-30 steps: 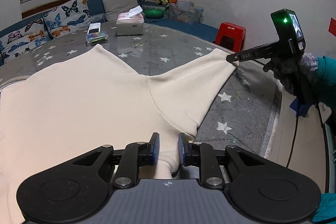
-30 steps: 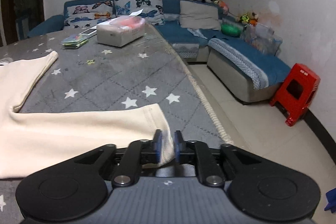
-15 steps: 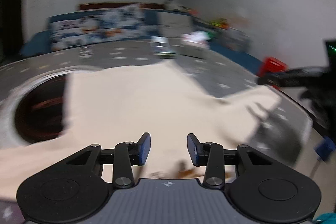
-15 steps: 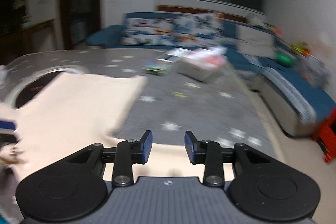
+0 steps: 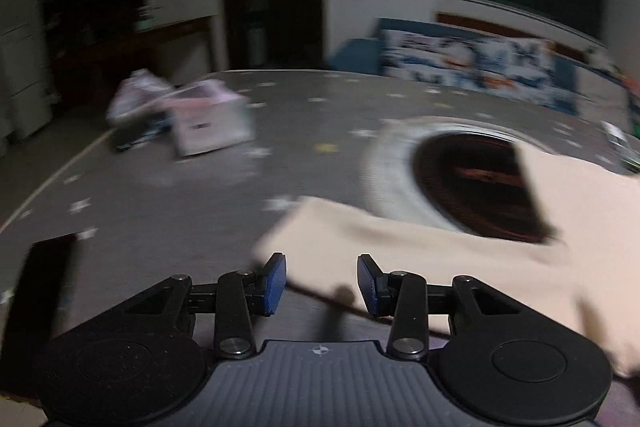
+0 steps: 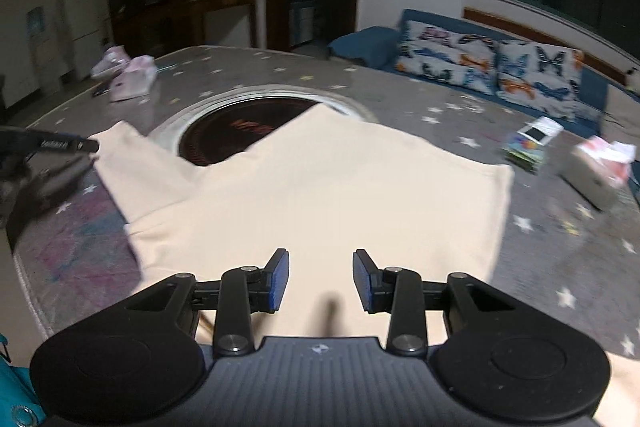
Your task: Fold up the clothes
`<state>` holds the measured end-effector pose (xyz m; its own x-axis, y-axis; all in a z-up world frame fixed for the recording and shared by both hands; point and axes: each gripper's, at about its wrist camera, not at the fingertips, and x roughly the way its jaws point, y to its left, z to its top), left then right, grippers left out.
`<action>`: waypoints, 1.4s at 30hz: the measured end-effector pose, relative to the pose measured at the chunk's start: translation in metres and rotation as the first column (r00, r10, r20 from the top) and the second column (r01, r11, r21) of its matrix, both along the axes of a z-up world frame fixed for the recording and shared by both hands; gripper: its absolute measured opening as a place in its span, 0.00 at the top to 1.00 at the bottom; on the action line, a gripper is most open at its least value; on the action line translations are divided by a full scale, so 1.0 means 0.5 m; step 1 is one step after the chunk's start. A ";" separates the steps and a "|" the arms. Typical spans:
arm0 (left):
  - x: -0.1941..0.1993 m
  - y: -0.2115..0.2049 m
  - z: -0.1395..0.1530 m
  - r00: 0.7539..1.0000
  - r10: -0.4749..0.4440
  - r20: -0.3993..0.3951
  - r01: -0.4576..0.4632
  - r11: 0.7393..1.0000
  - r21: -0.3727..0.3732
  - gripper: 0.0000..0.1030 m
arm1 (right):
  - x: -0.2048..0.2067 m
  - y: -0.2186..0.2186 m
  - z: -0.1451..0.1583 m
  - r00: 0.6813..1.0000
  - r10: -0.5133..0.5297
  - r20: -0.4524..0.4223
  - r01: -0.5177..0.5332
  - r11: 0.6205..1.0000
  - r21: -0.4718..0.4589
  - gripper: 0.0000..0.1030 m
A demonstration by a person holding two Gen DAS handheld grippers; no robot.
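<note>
A cream sweatshirt (image 6: 320, 187) lies spread on the round grey star-patterned table (image 6: 460, 115). Its near sleeve (image 5: 400, 239) reaches toward my left gripper (image 5: 322, 285), which is open and empty just above the sleeve's end. My right gripper (image 6: 320, 281) is open and empty over the sweatshirt's body. The left gripper's black fingertips (image 6: 80, 145) show at the far left of the right wrist view, beside the sleeve cuff (image 6: 116, 139). The left wrist view is blurred.
A dark round hotplate (image 6: 240, 131) is set in the table's middle, partly under the sweatshirt. Pink tissue packs (image 6: 128, 83) lie at the far left, a tissue box (image 6: 596, 175) and a small box (image 6: 532, 143) at the right. A blue sofa (image 6: 500, 67) stands behind.
Both grippers have let go of the sweatshirt and opened. Both have swung left: the left one to the other sleeve's end, the right one over the body.
</note>
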<state>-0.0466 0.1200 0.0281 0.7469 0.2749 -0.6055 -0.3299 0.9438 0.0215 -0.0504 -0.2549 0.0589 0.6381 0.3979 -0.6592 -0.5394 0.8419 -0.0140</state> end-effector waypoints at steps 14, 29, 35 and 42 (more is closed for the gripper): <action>0.051 0.041 -0.019 1.000 0.019 0.003 -0.019 0.999 -0.026 0.95 | 0.021 0.134 -0.015 0.989 0.147 -0.022 -0.148 0.989 -0.005 0.66; 0.084 0.060 0.025 0.995 0.010 0.101 -0.008 1.000 -0.018 0.95 | -0.009 0.229 -0.061 0.956 0.293 -0.030 -0.294 0.953 -0.072 0.66; 0.071 0.090 0.010 0.995 0.064 0.078 -0.055 0.992 -0.112 0.87 | -0.013 0.234 -0.056 0.952 0.305 -0.034 -0.307 0.951 -0.047 0.66; 0.030 0.099 -0.005 0.993 0.112 0.039 -0.103 0.979 -0.173 0.53 | -0.009 0.236 -0.058 0.948 0.314 -0.048 -0.316 0.948 -0.042 0.66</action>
<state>-0.0314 0.1695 0.0256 0.7481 0.2509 -0.6143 -0.4265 0.8910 -0.1555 -0.0551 -0.1367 0.0301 0.4583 0.5416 -0.7047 -0.7779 0.6280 -0.0233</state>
